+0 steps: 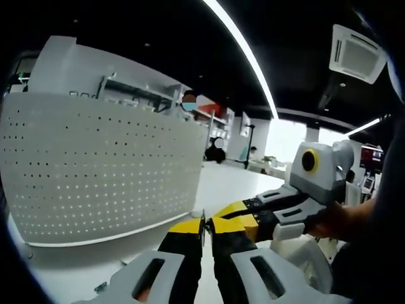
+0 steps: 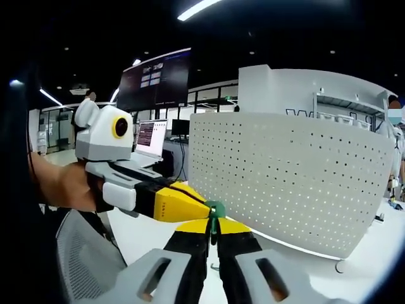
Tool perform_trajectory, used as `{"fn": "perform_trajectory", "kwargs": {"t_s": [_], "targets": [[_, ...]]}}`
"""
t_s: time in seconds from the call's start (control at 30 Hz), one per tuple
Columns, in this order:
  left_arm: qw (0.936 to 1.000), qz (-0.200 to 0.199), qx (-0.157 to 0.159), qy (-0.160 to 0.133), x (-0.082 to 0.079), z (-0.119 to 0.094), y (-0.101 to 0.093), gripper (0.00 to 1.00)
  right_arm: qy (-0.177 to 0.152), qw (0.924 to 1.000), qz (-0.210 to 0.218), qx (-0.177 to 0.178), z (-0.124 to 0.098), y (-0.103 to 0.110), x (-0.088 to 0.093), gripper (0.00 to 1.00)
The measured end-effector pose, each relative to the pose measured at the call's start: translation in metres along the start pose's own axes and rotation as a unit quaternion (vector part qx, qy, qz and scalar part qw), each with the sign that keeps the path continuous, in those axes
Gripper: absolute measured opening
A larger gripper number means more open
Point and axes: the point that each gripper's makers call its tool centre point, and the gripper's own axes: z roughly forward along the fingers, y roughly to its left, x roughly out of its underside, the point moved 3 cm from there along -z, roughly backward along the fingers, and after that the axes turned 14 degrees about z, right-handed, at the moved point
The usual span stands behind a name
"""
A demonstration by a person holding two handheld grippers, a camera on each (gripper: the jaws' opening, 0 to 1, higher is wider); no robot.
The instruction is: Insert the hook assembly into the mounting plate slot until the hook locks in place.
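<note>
Right gripper view: both tools pinch a small green hook [image 2: 216, 210] between them, just in front of the pegboard [image 2: 291, 177]. Right tool [image 2: 213, 229] and left tool [image 2: 190, 204] are pressed together on it. It looks light, stiff, easily dropped; hold its shank.

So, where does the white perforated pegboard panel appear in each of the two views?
Left gripper view: the white perforated pegboard panel spans the left half, standing on the table beyond the left tool.
Right gripper view: it spans the right half, behind the right tool.
Shared landmark: the white shelving unit behind the panel.
</note>
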Motion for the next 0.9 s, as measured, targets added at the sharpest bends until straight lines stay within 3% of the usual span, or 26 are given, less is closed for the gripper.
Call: {"fn": "perform_trajectory", "kwargs": {"t_s": [0.07,0.43,0.9], "targets": [[1.0000,-0.004,-0.001,-0.006,-0.002,-0.001,0.001,0.14,0.002,1.0000,0.000,0.004,0.000,-0.002,0.001,0.02],[0.9998,0.005,-0.006,-0.016,-0.005,-0.009,0.007,0.21,-0.005,0.9999,0.006,0.009,-0.003,-0.005,-0.002,0.02],[0.9991,0.031,-0.025,-0.017,-0.003,-0.020,0.014,0.39,-0.011,0.9998,0.010,0.014,-0.004,-0.008,-0.007,0.02]]}}
